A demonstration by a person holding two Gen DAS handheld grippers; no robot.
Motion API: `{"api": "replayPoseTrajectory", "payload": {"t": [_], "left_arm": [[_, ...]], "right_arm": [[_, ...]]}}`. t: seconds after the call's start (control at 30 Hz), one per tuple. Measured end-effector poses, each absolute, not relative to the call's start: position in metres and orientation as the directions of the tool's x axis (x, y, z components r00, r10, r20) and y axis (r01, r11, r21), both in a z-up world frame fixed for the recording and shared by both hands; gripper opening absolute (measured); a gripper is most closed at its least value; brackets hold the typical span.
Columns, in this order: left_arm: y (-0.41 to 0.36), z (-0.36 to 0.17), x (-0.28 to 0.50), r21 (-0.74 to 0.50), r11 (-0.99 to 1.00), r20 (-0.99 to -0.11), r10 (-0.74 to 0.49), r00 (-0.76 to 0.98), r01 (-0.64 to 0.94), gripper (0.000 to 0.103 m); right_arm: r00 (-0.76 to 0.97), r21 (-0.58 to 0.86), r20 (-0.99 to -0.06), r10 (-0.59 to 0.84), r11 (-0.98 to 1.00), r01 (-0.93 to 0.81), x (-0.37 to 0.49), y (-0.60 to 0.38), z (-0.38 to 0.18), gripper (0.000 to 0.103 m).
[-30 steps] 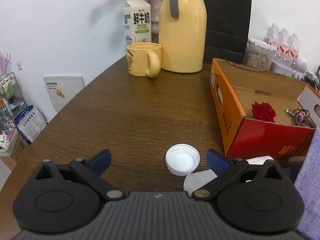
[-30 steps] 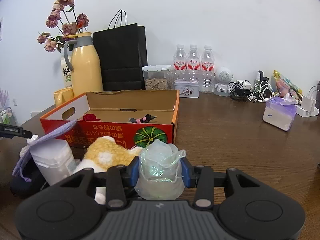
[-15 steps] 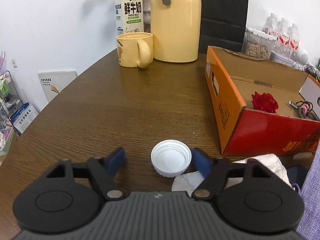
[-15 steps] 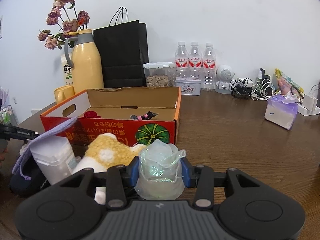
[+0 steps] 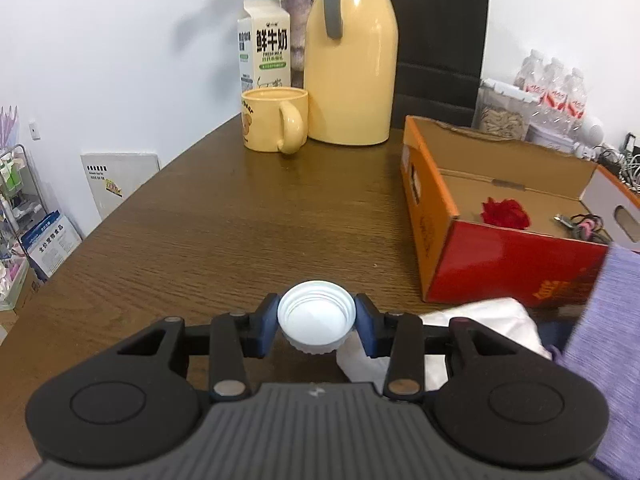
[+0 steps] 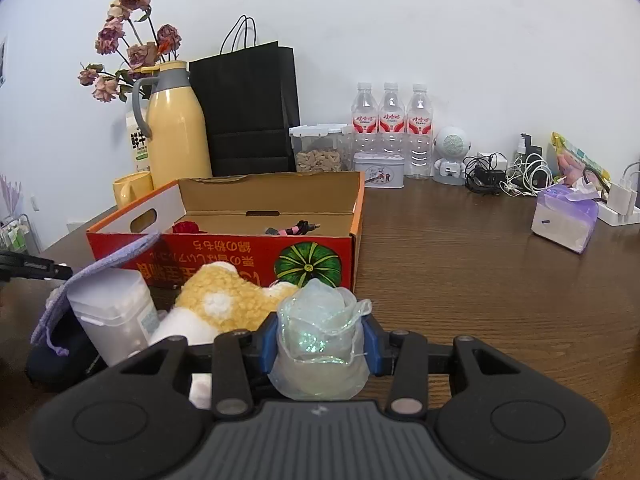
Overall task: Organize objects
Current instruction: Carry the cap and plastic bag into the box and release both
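Observation:
My left gripper (image 5: 316, 322) is shut on a white plastic lid (image 5: 316, 318), open side up, just above the brown table. My right gripper (image 6: 320, 340) is shut on a clear shimmery gauze pouch (image 6: 320, 340). An open orange and red cardboard box (image 5: 500, 264) stands to the right in the left wrist view and holds a red fabric rose (image 5: 505, 212) and hair ties (image 5: 584, 226). In the right wrist view the box (image 6: 224, 256) stands ahead, with a yellow plush toy (image 6: 224, 300), a lidless white jar (image 6: 114, 316) and a purple cloth (image 6: 104, 266) in front of it.
A yellow mug (image 5: 274, 124), yellow thermos (image 5: 352, 64), milk carton (image 5: 264, 48) and black paper bag (image 6: 244, 108) stand at the back. Water bottles (image 6: 392, 128), a tissue pack (image 6: 564, 220) and tangled cables (image 6: 508, 174) lie to the right. White tissue (image 5: 480, 316) lies beside my left gripper.
My left gripper has closed from wide open onto the white lid and now holds it. My right gripper has kept hold of the pouch and barely moved.

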State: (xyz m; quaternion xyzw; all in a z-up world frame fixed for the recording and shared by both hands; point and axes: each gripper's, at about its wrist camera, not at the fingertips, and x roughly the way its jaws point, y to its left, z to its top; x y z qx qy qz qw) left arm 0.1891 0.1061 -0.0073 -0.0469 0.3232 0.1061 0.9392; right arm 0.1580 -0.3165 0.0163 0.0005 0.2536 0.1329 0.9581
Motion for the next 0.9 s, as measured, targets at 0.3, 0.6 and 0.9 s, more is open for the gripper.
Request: {"api": "replayPoseTrajectory", "payload": {"t": [0.3, 0.6, 0.9], "left_arm": [[0.074, 0.027, 0.135, -0.031, 0.989, -0.545, 0.102, 0.832, -0.141, 0.041], [0.031, 0.058, 0.121, -0.026, 1.0, -0.467, -0.011, 0.884, -0.002, 0.041], [-0.003, 0.078, 0.15, 0.002, 0.996, -0.43, -0.077, 0.9, 0.086, 0.041]], "right_arm": [[0.838, 0.076, -0.467, 0.282, 0.957, -0.28, 0.151, -0.317, 0.02, 0.041], [0.841, 0.067, -0.429, 0.328, 0.941, -0.333, 0.143, -0.31, 0.033, 0.041], [0.857, 0.015, -0.361, 0.367, 0.921, -0.388, 0.16, -0.298, 0.062, 0.041]]}}
